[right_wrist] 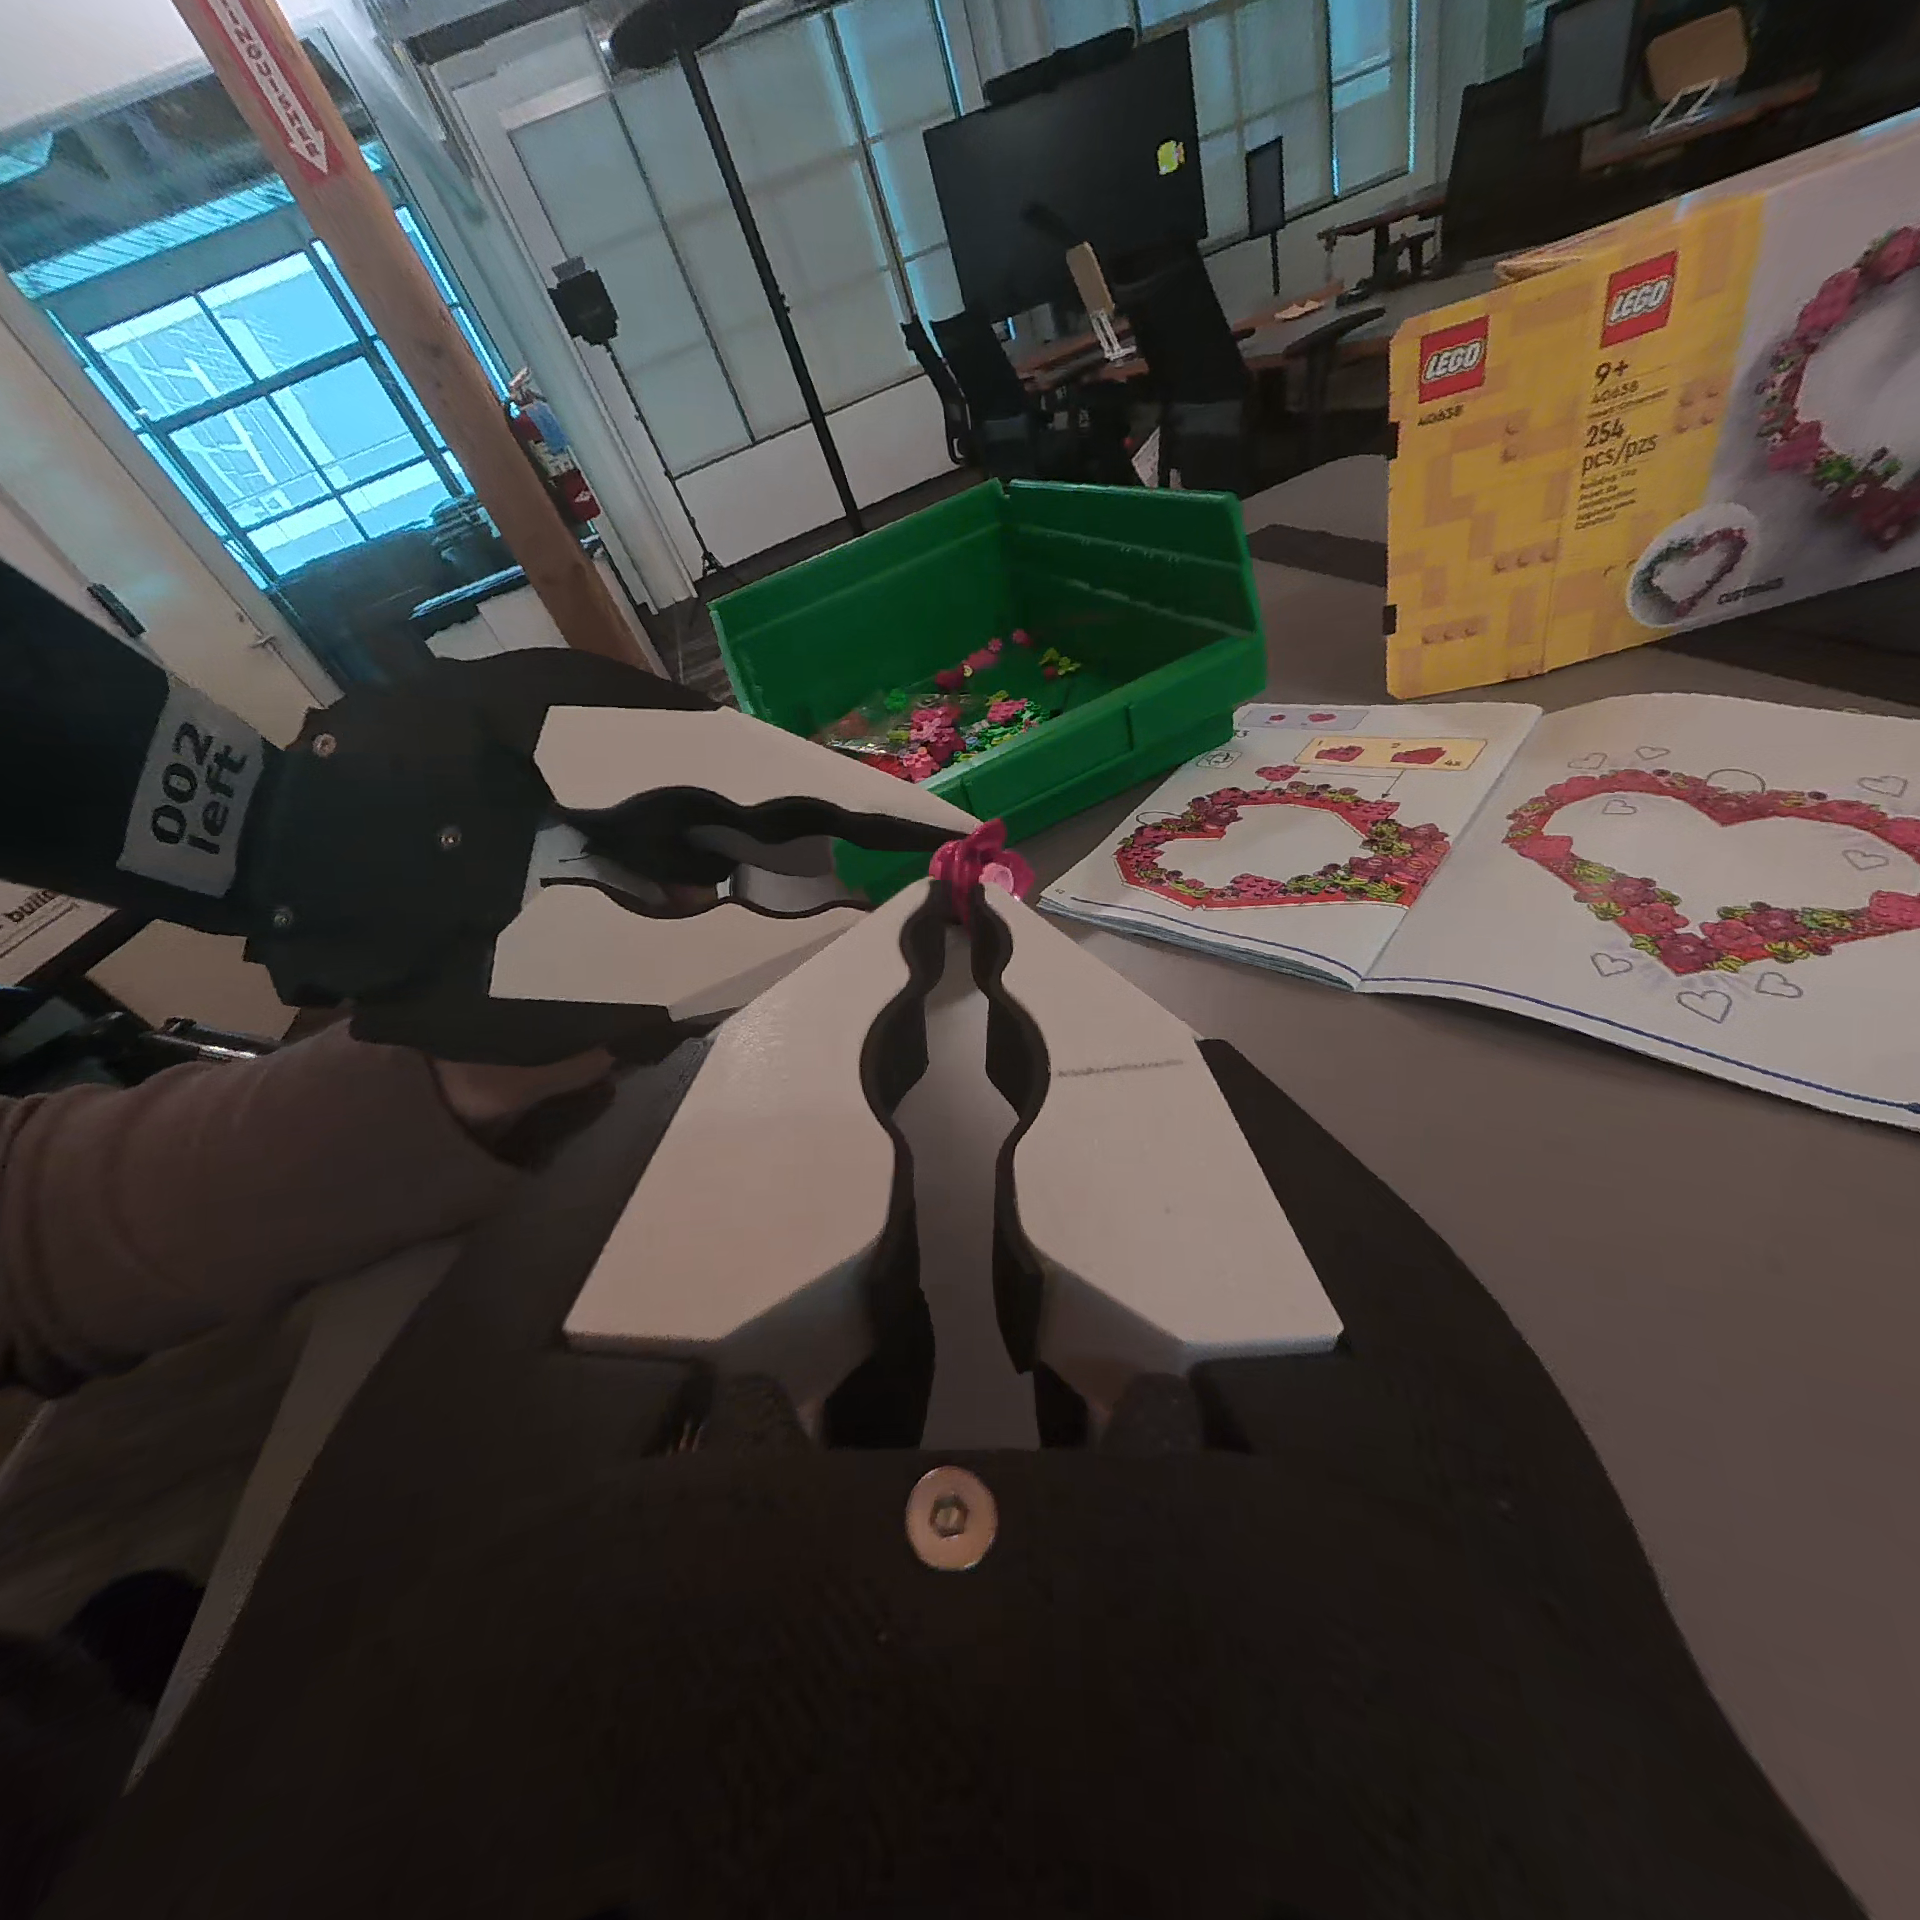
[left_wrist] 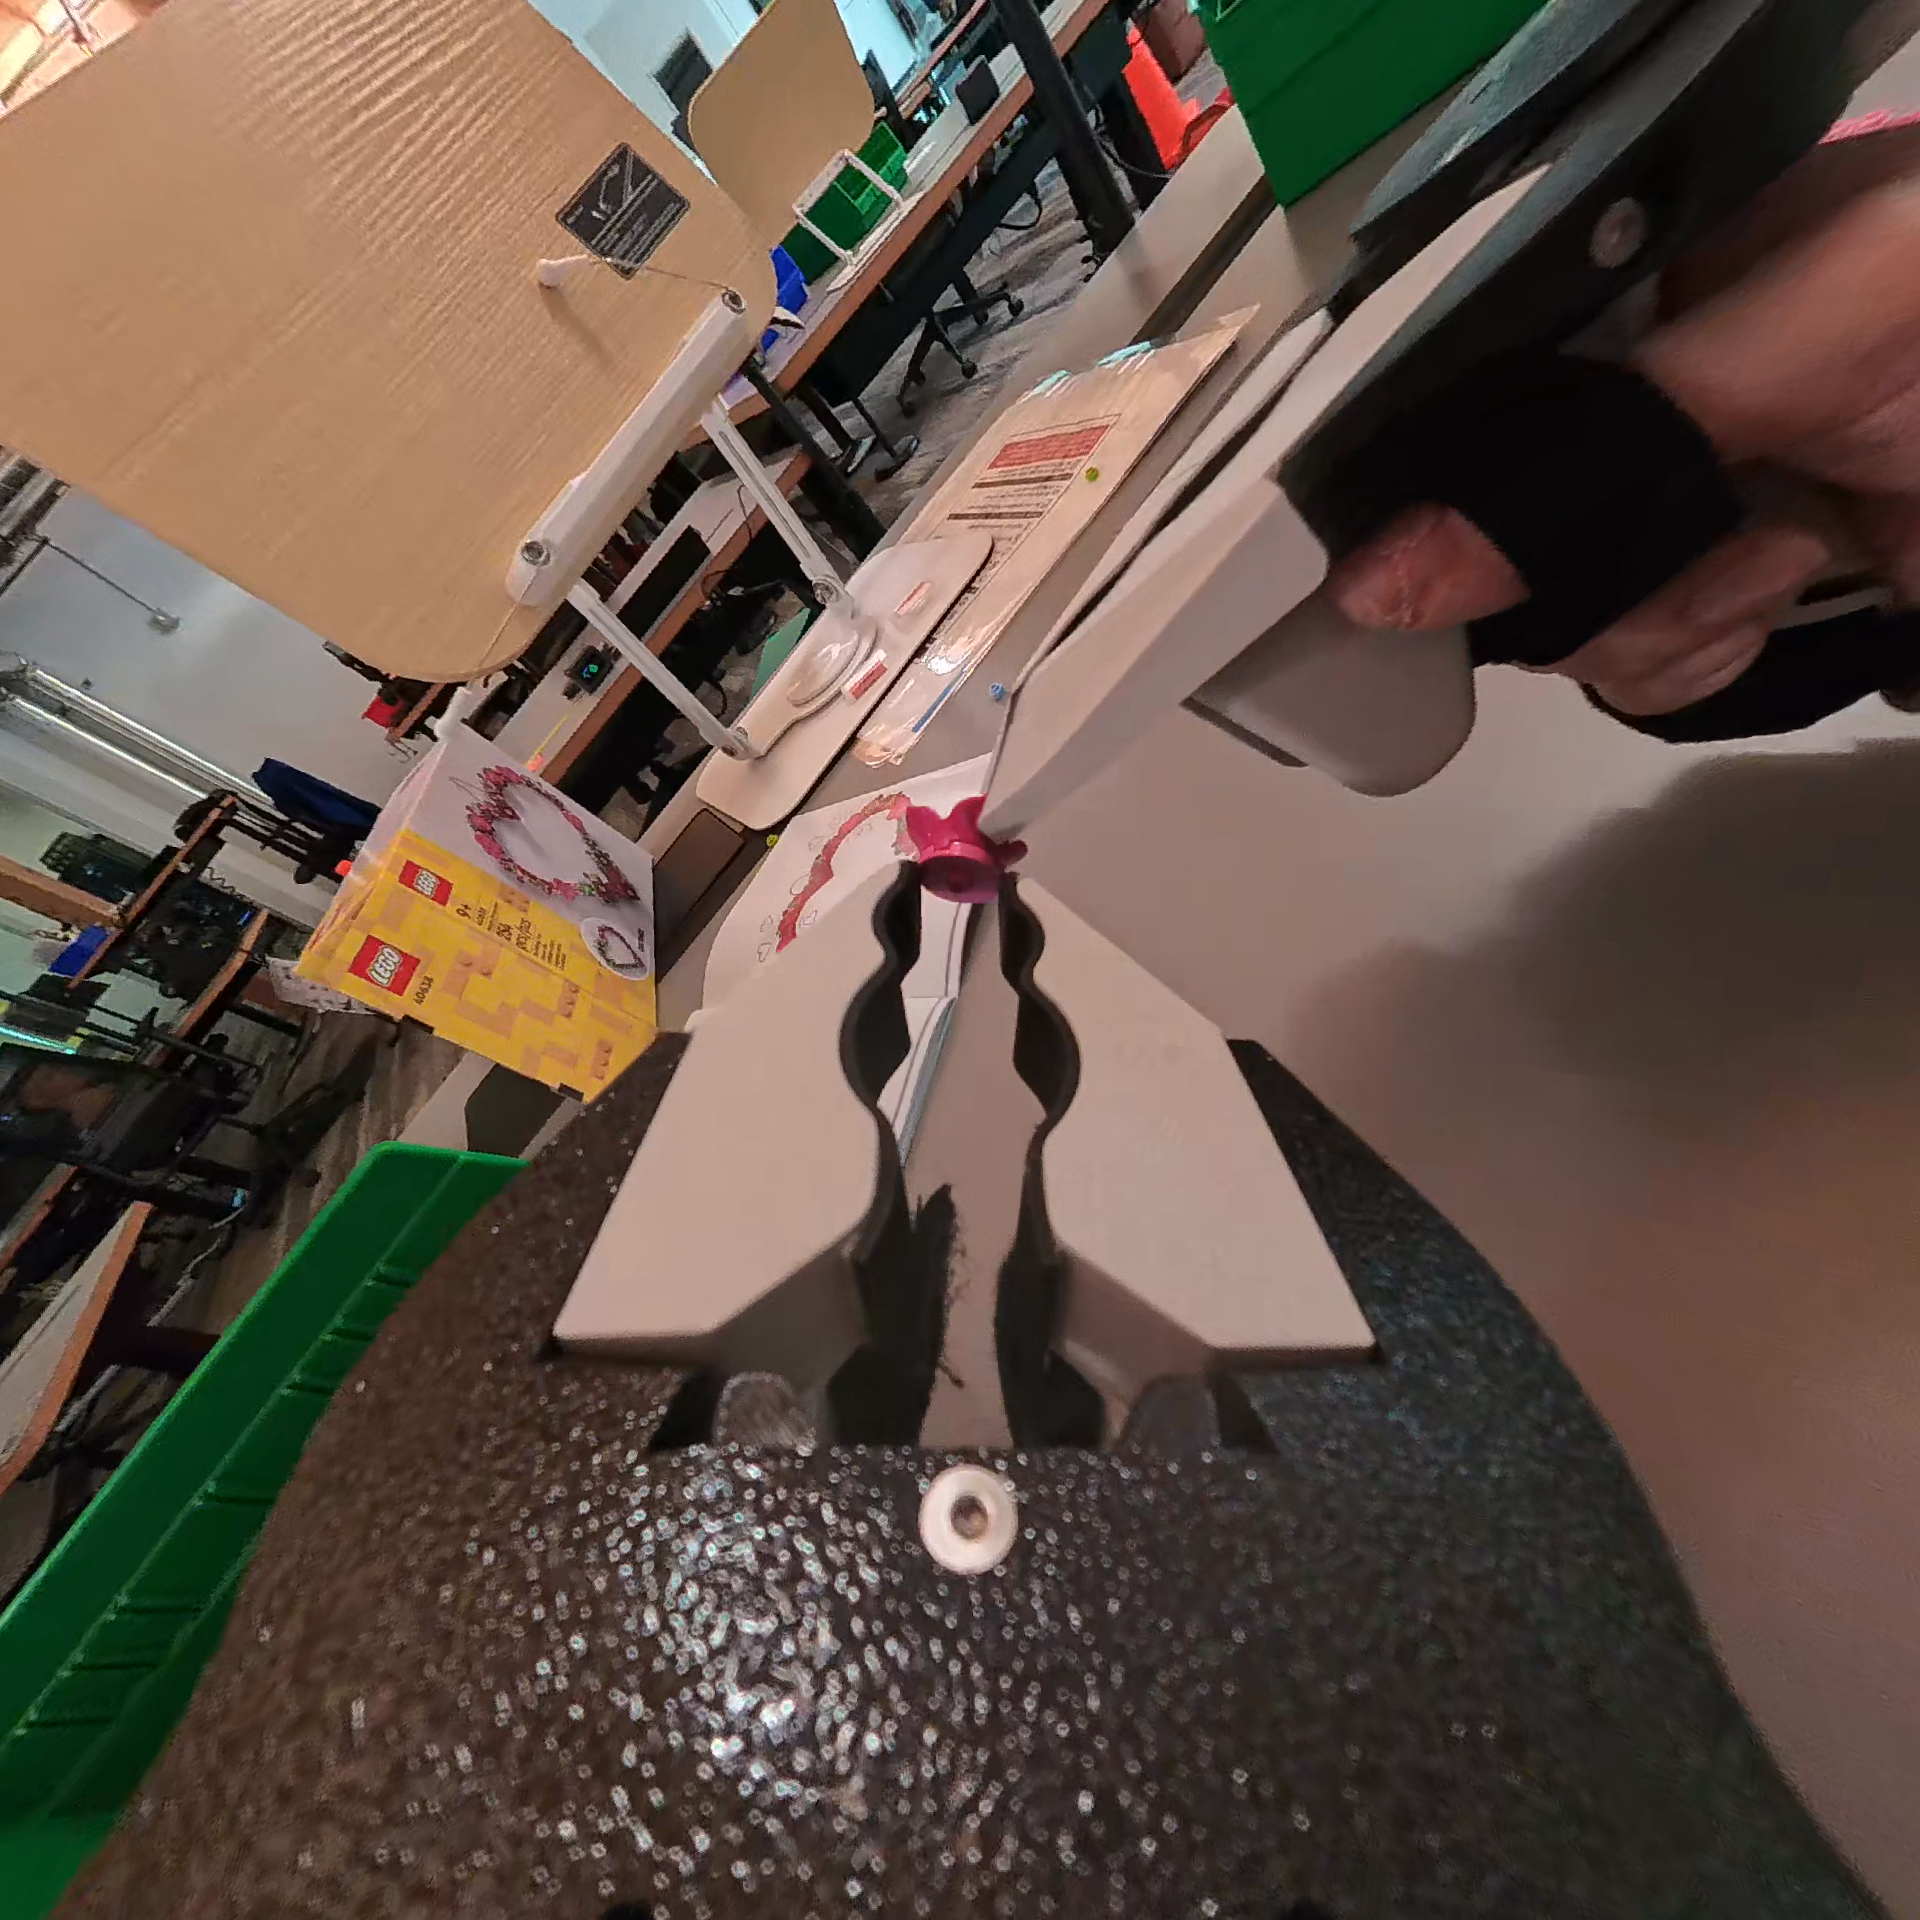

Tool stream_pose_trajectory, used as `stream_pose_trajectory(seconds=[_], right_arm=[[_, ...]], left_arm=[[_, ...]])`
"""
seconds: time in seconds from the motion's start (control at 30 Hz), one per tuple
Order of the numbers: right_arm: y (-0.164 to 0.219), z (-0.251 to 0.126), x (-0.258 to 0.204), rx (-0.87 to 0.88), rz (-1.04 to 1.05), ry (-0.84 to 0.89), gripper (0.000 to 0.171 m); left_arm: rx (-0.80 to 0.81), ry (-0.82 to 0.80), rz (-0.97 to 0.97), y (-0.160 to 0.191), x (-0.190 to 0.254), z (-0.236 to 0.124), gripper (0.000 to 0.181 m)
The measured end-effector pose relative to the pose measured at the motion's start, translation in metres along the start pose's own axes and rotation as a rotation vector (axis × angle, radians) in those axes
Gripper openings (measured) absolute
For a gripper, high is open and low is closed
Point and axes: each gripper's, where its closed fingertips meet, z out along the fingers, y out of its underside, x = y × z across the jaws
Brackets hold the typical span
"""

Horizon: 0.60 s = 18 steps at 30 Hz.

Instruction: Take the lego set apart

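Note:
A small magenta lego flower piece point(left_wrist: 948, 854) is held in the air above the grey table point(left_wrist: 1351, 935), pinched from two sides. My left gripper point(left_wrist: 958, 891) is shut on its lower part. My right gripper point(left_wrist: 1000, 823) comes in from the upper right and meets the same piece at its tip. In the right wrist view the flower piece point(right_wrist: 974, 862) sits between my right gripper point(right_wrist: 961, 904), shut on it from below, and my left gripper point(right_wrist: 961, 831), reaching in from the left. How the piece's parts join is hidden by the fingertips.
A green bin point(right_wrist: 1143, 727) holding several loose pink, red and green lego pieces stands just behind the grippers. An open instruction booklet point(right_wrist: 1455, 883) lies to the right, with the yellow lego box point(right_wrist: 1538, 468) standing behind it. A white lamp arm point(left_wrist: 644, 436) and laminated sheet point(left_wrist: 1049, 488) are farther off. Less than 4 cm separates the two grippers' tips.

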Motion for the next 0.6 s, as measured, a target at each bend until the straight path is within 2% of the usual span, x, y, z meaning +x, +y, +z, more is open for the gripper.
stream_pose_trajectory(seconds=[0.3,0.4,0.5,0.6], right_arm=[[0.014,0.004,0.011,-0.099,-0.138,0.152,0.0],[0.012,-0.01,0.04,-0.108,-0.176,0.301,0.0],[0.002,-0.024,0.046,-0.029,-0.055,0.249,0.0],[-0.005,-0.018,0.023,0.028,0.066,0.053,0.0]], left_arm=[[-0.027,0.016,0.012,0.014,0.003,0.004,0.011],[-0.006,0.011,-0.007,0.016,0.0,-0.004,0.011],[-0.006,0.027,-0.068,0.023,-0.001,-0.005,0.011],[0.031,0.044,-0.08,0.017,0.0,-0.004,0.01]])
